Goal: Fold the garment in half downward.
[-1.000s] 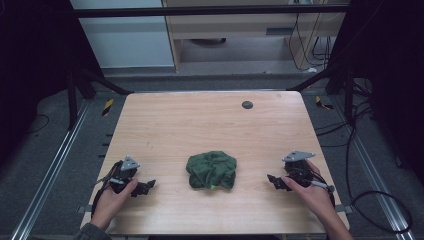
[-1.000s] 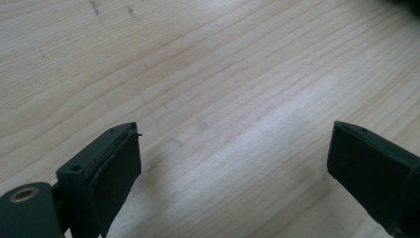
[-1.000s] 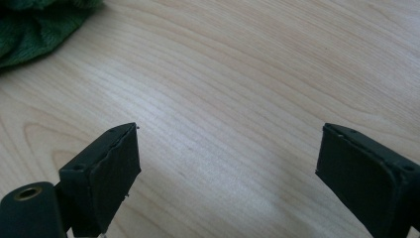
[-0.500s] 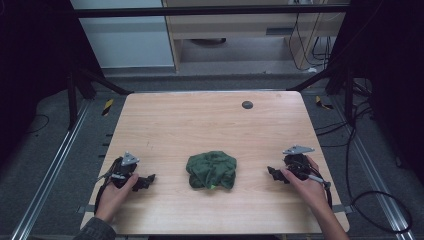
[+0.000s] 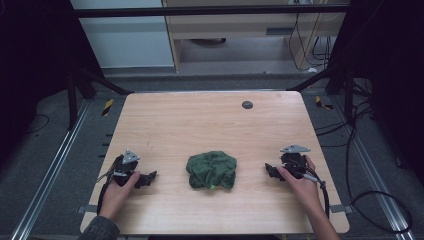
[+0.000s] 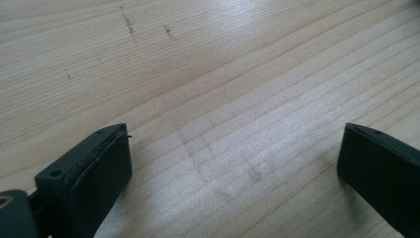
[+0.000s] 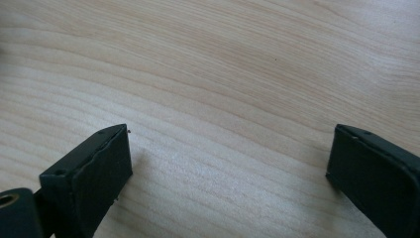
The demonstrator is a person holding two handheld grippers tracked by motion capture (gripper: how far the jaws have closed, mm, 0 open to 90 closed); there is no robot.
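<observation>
High view: a wooden table [image 5: 210, 120] occupies the centre of the frame. A crumpled green cloth [image 5: 212, 169] lies on it at lower centre. The left gripper [image 5: 145, 178] sits at lower left, held in the person's left hand [image 5: 116, 192], low over the tabletop, its jaws pointing toward the cloth but well apart from it. The right gripper [image 5: 270, 170] sits at lower right, held in the right hand [image 5: 299, 182], jaws likewise pointing inward toward the cloth, near it without touching. A small dark round disc [image 5: 247, 104] is set in the table surface at upper centre right. A black-and-yellow object [image 5: 107, 106] lies on the floor beyond the table's upper left corner.

Left gripper view: the two black jaws rise from the lower left and lower right corners, spread wide, with nothing between them. Bare wood grain with faint dark scuff marks [image 6: 130, 23] in the upper left area lies beneath.

Right gripper view: the jaws stand equally wide apart and released, with plain tabletop between them.
</observation>
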